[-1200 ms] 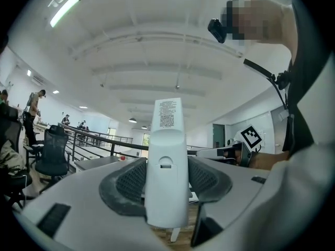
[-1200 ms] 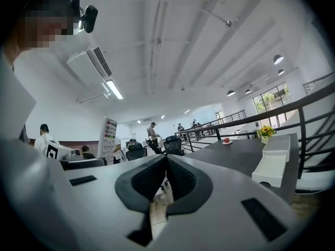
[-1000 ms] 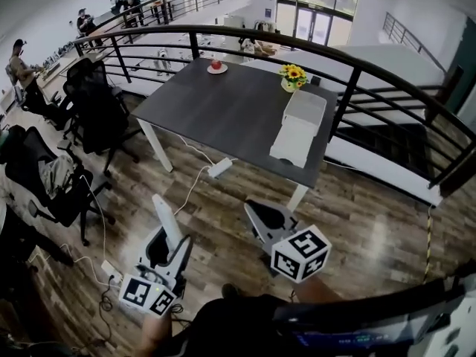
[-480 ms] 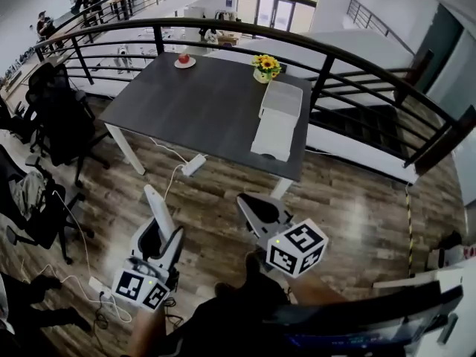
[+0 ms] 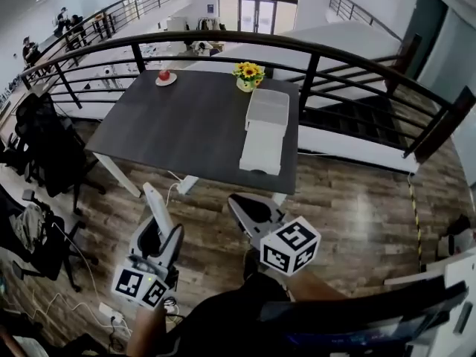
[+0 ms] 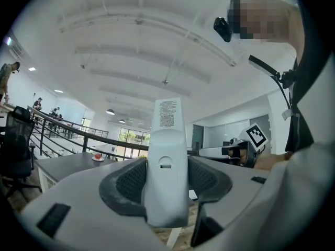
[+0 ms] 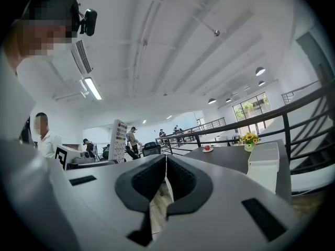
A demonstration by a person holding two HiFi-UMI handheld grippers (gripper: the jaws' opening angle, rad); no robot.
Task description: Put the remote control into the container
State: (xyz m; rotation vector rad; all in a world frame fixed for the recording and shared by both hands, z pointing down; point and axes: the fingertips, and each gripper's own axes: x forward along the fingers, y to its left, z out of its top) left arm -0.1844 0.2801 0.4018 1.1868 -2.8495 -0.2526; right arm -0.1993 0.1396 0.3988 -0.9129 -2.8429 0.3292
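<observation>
Mezzanine with a wood-plank floor [image 5: 349,214], bounded by a curved black railing [image 5: 349,62]; head view looks steeply down.

Nearest the camera, the left tongs [image 5: 165,238] pinch a white remote control [image 5: 156,208] by its lower end. The remote stands upright between the pads, its upper part rising clear of them. In the left gripper view its back faces the camera, with a printed label near the top. The right tongs [image 5: 242,208] are held beside the left, apart from it. Their pads are pressed together with nothing between them, as the right gripper view shows [image 7: 165,179]. Both tongs are over the floor, short of the desk.

Beyond them stands a dark desk [image 5: 186,125]. A white container [image 5: 266,129] lies along its right edge. It is in two pale parts, a flat one at the near end and a boxier one behind. Farther back are a pot of yellow flowers [image 5: 248,74] and a small plate with a red fruit [image 5: 165,77].

Black office chairs [image 5: 52,147] stand left of the desk. Small figures of people [image 5: 30,49] are visible far left.
</observation>
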